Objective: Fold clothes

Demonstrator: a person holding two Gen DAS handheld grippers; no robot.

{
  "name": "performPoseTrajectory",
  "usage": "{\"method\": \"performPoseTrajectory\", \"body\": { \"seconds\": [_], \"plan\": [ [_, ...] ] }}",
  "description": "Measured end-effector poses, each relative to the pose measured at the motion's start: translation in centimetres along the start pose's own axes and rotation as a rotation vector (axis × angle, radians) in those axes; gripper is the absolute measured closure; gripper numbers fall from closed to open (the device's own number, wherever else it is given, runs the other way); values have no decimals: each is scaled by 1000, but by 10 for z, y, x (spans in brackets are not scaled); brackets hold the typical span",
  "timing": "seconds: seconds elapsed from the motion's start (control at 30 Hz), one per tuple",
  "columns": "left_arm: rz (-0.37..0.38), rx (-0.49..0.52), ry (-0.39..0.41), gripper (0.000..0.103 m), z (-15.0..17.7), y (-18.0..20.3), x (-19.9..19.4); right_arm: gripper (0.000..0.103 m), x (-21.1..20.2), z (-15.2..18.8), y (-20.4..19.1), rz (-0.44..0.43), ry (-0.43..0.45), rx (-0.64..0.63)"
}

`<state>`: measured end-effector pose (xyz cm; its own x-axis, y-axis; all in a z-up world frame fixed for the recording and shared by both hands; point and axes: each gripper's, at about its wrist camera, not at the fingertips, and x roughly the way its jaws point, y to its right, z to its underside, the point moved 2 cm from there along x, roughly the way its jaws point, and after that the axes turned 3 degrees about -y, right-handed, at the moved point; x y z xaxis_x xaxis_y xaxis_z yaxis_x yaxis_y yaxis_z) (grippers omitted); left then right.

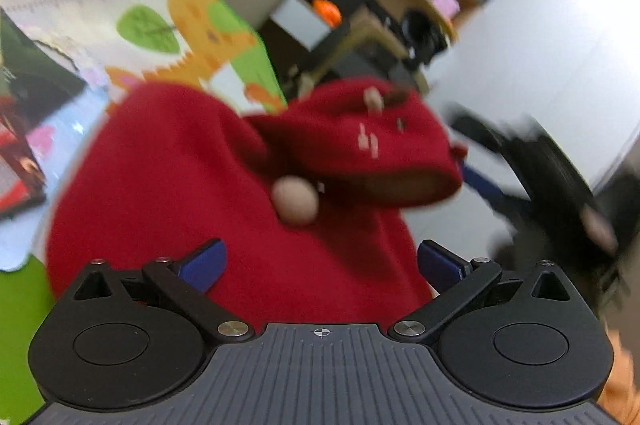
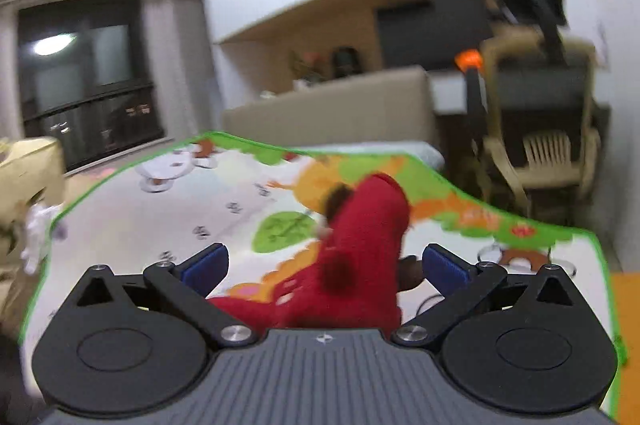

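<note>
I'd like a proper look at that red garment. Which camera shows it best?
The left wrist view: the red garment fills the frame's middle, blurred, with a pale round pompom. The right wrist view shows only a narrow bunched part.

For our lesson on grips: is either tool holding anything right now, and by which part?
Nothing is clearly held. Both the left tool and the right tool stand open, with the red garment lying between their fingers, not pinched.

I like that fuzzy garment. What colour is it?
Red fleece garment, clearest in the left wrist view.
</note>
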<state>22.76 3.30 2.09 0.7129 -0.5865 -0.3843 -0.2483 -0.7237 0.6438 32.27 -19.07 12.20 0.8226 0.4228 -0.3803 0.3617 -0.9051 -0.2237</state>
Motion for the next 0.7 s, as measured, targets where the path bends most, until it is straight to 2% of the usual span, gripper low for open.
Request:
{"method": "performPoseTrajectory", "body": {
  "seconds": [0.07, 0.1, 0.13, 0.17, 0.23, 0.3, 0.37, 0.43, 0.5, 0.63, 0.7],
  "plan": [
    [4, 0, -6, 0, 3, -2, 2, 26, 39, 0, 7, -4, -89, -23],
    [13, -6, -8, 0, 3, -4, 1, 52, 57, 0, 9, 7, -130, -48],
    [25, -16, -10, 0, 3, -7, 0, 70, 66, 1, 6, 26, -150, -105],
    [37, -23, -11, 0, 2, -9, 0, 71, 69, 1, -2, 49, -135, -198],
    [54, -30, -13, 0, 3, -13, -1, 85, 56, -3, -26, 87, -26, -404],
    [63, -31, -12, 0, 4, -16, 0, 85, 33, -1, -54, 100, 76, -656],
    [76, -49, -7, 0, 3, -18, -1, 85, 18, 15, -79, 113, 126, -952],
    [103, -90, 7, 0, -1, -23, -7, 85, 5, 56, -95, 124, 139, -1262],
    [104, -121, 59, 0, -10, -27, -23, 85, -9, 105, -95, 98, 116, -1514],
    [93, -33, 189, 0, -37, -7, -64, 86, -31, 190, -82, 55, 119, -1873],
    [92, 42, 190, 0, -47, 17, -66, 86, -33, 210, -77, 60, 159, -1966]
  ]
}}
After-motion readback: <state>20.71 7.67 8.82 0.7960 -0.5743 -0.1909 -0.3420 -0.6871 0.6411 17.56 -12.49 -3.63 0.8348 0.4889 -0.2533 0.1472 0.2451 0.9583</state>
